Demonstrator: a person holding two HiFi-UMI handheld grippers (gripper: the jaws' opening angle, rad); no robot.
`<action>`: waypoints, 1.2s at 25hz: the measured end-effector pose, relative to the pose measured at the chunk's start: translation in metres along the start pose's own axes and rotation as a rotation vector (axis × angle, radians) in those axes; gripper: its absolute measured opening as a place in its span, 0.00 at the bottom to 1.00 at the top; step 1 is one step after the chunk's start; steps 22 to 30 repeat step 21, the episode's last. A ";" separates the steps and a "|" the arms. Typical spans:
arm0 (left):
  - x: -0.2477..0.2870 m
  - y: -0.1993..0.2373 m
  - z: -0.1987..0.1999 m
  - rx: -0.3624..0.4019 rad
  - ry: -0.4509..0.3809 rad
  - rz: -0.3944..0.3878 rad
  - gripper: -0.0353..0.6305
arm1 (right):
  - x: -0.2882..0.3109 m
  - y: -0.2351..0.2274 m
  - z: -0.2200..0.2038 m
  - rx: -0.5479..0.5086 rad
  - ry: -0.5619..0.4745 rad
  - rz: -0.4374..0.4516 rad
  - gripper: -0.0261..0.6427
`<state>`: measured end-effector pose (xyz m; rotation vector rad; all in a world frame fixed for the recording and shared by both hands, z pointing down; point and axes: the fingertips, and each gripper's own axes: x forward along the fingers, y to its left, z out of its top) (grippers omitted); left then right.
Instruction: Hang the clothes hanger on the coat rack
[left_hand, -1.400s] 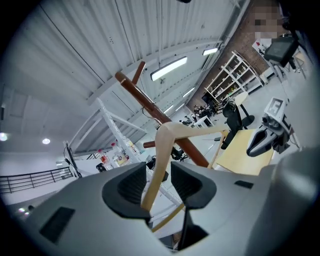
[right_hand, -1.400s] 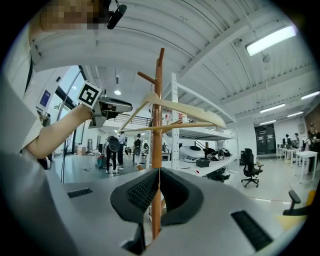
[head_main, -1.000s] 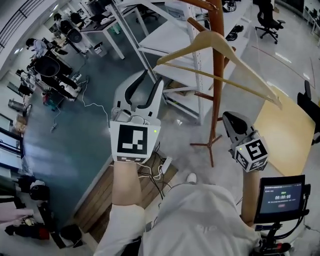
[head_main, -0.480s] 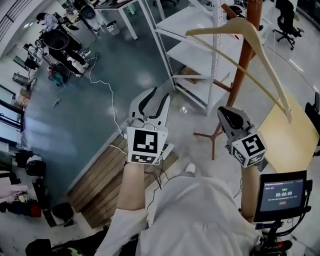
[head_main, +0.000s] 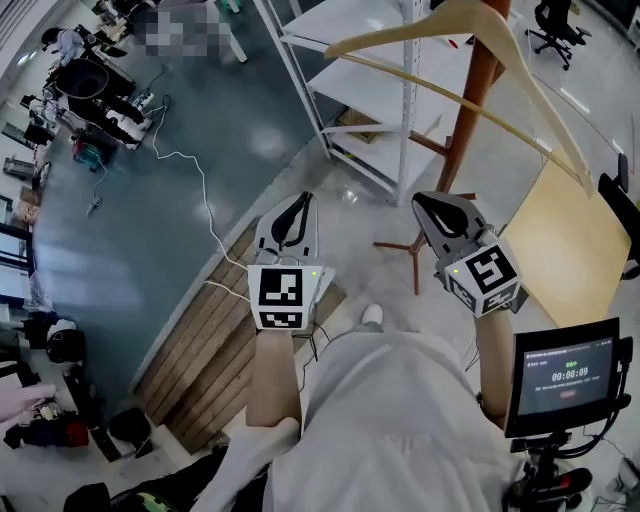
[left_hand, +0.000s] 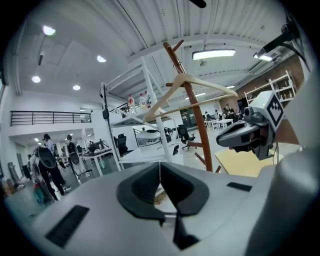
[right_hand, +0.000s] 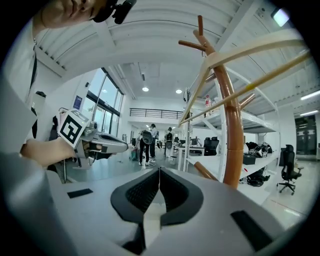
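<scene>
Sunk lower than a second ago, with left gripper (head_main: 293, 205) jaws closing from wide to tips meeting on nothing, right gripper (head_main: 430, 208) pinched together and empty, clothes hanger (head_main: 470, 15) hung on the coat rack (head_main: 480, 85) above and ahead of both, top pegs (right_hand: 191, 45) seen only from the right gripper view.

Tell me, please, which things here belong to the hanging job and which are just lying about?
Job: clothes hanger, coat rack.
Lying about: white shelving, yellow tabletop, timer screen, office chair.
</scene>
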<state>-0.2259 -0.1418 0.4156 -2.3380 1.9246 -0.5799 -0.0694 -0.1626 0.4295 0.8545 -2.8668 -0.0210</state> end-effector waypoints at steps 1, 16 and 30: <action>0.000 0.000 -0.002 -0.012 -0.001 0.006 0.06 | 0.000 0.000 0.000 0.000 0.001 -0.001 0.06; 0.014 -0.028 -0.011 -0.030 0.021 -0.052 0.06 | -0.005 -0.003 0.003 -0.008 -0.007 -0.018 0.06; 0.016 -0.028 -0.016 -0.026 0.029 -0.042 0.06 | -0.008 -0.003 0.011 -0.008 -0.041 -0.010 0.06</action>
